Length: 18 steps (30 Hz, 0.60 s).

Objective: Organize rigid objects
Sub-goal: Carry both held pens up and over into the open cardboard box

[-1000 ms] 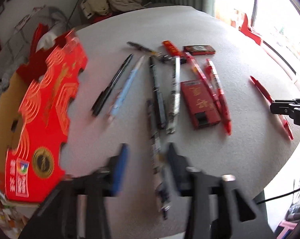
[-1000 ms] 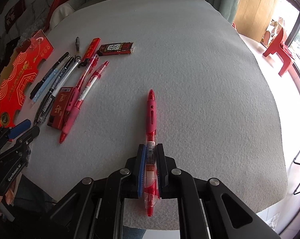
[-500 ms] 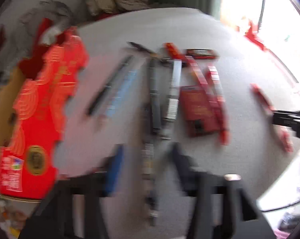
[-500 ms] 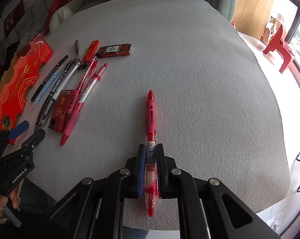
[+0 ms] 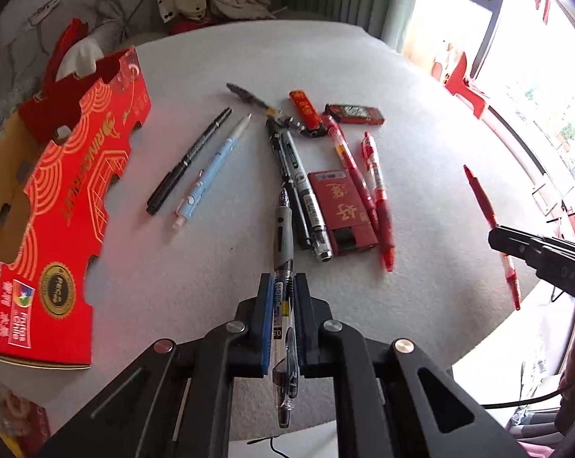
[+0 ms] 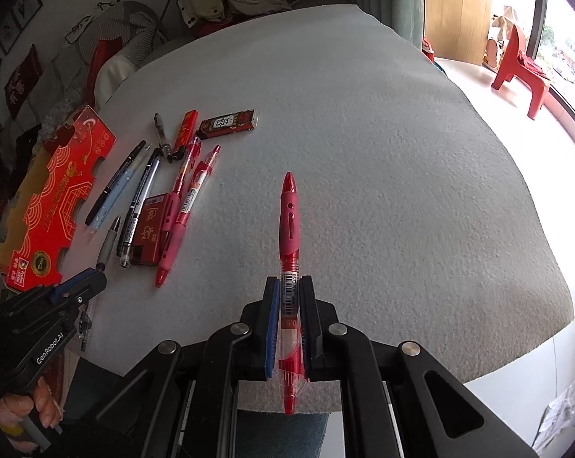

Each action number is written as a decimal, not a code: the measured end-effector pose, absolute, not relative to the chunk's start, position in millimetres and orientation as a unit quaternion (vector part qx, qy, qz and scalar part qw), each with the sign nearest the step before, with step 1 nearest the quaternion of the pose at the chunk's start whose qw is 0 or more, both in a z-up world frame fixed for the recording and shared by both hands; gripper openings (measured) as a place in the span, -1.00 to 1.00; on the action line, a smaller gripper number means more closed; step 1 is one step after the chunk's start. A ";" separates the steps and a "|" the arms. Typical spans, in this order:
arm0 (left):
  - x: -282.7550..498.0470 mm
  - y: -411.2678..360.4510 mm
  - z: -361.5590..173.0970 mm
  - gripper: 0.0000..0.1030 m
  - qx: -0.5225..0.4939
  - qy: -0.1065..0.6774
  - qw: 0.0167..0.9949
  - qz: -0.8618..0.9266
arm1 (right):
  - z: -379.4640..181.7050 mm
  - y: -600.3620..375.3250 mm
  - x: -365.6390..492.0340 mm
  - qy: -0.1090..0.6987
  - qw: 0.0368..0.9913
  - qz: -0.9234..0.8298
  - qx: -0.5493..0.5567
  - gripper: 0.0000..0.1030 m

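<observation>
Two hand-held grippers each grasp a pen over a white foam-covered worktop (image 6: 383,133). The left hand-held gripper (image 5: 283,290) is clamped on a grey-grip gel pen (image 5: 283,236), its tip pointing toward a cluster of pens at the worktop's centre. The right hand-held gripper (image 6: 290,294) is clenched around a red gel pen (image 6: 289,225), held well apart from that cluster, toward the worktop's right side. In the cluster lie a black marker (image 5: 190,160), a light blue pen (image 5: 211,170), two red pens (image 5: 377,187) side by side and a small red box (image 5: 343,206) just beside them. A red printed carton (image 5: 66,206) rests at the worktop's left edge.
</observation>
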<state>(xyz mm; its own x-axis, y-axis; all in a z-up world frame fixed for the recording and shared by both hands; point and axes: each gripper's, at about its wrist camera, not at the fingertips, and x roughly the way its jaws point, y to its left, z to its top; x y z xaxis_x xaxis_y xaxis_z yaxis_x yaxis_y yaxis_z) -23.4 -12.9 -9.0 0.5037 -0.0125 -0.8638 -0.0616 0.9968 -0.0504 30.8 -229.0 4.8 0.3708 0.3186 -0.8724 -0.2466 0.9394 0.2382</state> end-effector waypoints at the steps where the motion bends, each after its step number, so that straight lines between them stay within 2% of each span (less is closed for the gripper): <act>1: -24.7 -14.0 -6.7 -0.79 -0.035 0.495 0.868 0.014 | 7.3 -229.0 29.8 0.531 0.829 0.170 0.038 -0.79; 18: -28.6 -29.6 19.2 -0.79 -0.012 0.453 0.891 0.001 | 29.5 -224.5 20.8 0.512 0.843 0.162 0.041 -0.79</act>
<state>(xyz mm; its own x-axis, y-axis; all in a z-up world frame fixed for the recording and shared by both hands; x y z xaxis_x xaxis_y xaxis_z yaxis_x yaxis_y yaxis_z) -28.6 -29.6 19.2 0.5898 -0.0081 -0.8075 -0.0128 0.9997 -0.0194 20.8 -224.5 29.5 0.4242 0.3149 -0.8491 -0.2302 0.9443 0.2352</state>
